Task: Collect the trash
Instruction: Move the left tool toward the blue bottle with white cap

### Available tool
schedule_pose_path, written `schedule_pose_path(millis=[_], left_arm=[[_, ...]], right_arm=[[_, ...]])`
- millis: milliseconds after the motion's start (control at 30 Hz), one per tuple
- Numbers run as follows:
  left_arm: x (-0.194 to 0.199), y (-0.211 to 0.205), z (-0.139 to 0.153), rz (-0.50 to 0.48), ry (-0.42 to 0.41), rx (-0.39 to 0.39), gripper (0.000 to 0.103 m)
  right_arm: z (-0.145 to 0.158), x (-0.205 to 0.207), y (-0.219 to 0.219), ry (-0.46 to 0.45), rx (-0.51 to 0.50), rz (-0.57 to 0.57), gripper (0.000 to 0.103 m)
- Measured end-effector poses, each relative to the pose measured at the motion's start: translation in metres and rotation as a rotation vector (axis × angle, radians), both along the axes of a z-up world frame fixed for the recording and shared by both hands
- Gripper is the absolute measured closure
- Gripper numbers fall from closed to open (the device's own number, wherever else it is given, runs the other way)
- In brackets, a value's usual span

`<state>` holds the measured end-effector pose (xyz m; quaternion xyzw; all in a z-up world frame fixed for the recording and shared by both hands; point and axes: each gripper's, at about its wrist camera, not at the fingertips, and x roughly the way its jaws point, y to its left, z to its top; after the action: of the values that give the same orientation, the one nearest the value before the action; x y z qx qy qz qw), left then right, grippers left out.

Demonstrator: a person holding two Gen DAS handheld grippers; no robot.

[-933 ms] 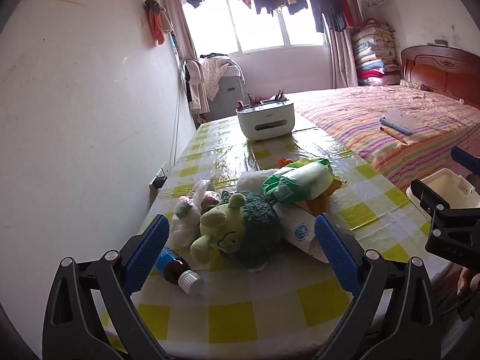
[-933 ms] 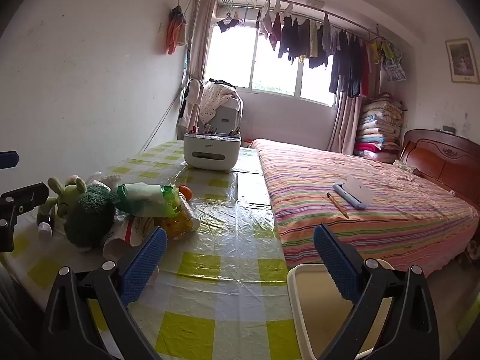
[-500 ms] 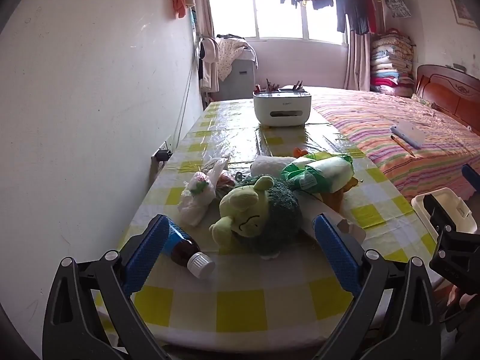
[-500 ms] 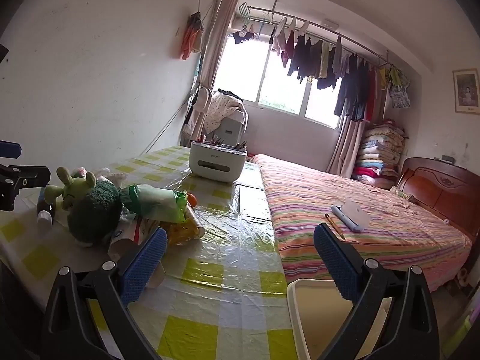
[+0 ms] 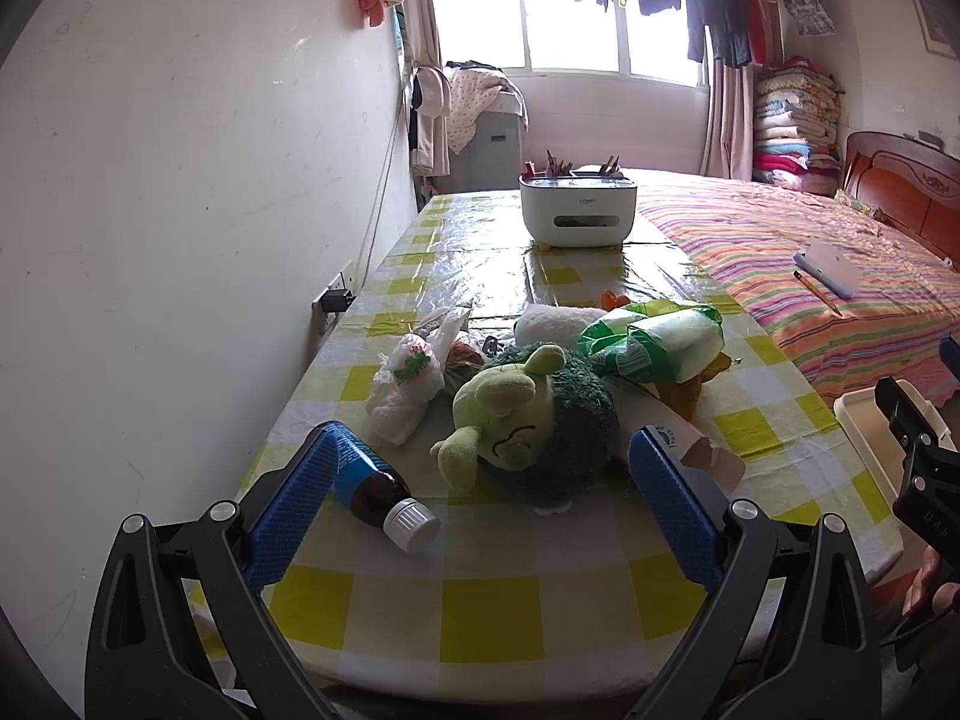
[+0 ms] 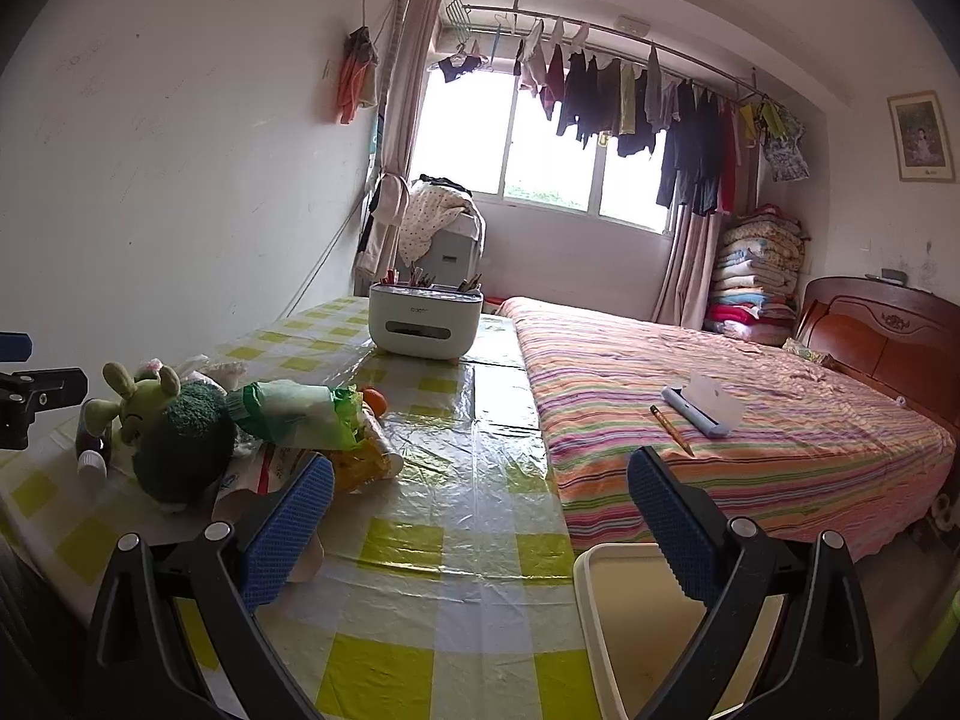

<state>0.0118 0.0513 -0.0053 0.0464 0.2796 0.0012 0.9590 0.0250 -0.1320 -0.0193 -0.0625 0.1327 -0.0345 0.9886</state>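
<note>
The left gripper is spread wide and holds nothing, hovering over the near edge of the checked table, where a brown bottle, a green plush toy, a crumpled white bag and a green wrapper lie clustered together. The right gripper is equally wide and empty. Only its view shows the open white bin just beside the table.

green plush toy, white desk organizer, striped bed

Overexposed window backlight, fisheye-warped edges
</note>
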Motion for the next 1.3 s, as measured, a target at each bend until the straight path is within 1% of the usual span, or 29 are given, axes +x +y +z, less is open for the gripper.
schedule_pose_path(millis=[167, 467, 1300], left_arm=[[0.001, 0.001, -0.001, 0.006, 0.000, 0.003, 0.007], [0.003, 0.003, -0.003, 0.012, 0.012, 0.002, 0.007], [0.005, 0.009, -0.006, 0.025, 0.028, 0.000, 0.007]], right_arm=[[-0.006, 0.001, -0.005, 0.008, 0.028, -0.004, 0.007], [-0.011, 0.002, -0.007, 0.016, 0.045, -0.007, 0.007], [-0.013, 0.005, -0.015, 0.039, 0.102, -0.008, 0.007]])
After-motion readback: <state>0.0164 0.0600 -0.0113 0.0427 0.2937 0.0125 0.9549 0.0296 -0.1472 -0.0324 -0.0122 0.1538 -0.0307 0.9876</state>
